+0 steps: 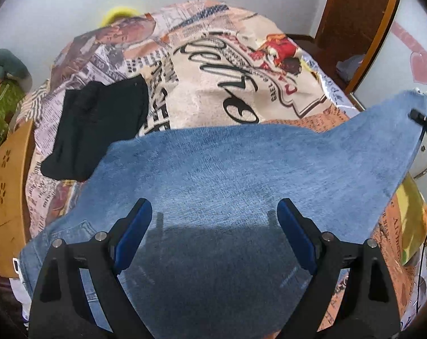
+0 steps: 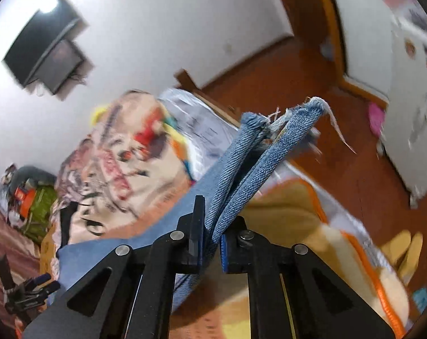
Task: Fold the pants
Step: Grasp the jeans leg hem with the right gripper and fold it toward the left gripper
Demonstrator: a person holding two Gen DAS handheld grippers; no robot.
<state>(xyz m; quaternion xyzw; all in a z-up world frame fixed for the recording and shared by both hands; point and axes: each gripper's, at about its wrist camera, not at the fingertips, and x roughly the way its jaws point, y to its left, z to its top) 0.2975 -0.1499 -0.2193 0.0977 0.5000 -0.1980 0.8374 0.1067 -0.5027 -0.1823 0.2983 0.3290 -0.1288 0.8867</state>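
My left tool (image 1: pixel 215 237) hangs with its jaws spread wide, gripping nothing, just above the jeans (image 1: pixel 213 175), which lie across the near part of the bed (image 1: pixel 270 90). My right tool (image 2: pixel 212 243) is clamped on the frayed hem ends (image 2: pixel 258 155) of both legs and holds them lifted off to the right, so the denim rises from the bed towards it.

I judge this to be the fold in half. To do it well I should carry the hems over towards the waist end by my left tool, keep both layers pinched together, and lay them down edge to edge, using the free tool to pin or smooth the cloth.

Further up the bed a black garment (image 1: pixel 100 130) lies touching the jeans' far left corner; it could get caught under the fold. Beyond it the printed blanket is bare, then a wooden door (image 1: pixel 354 22).
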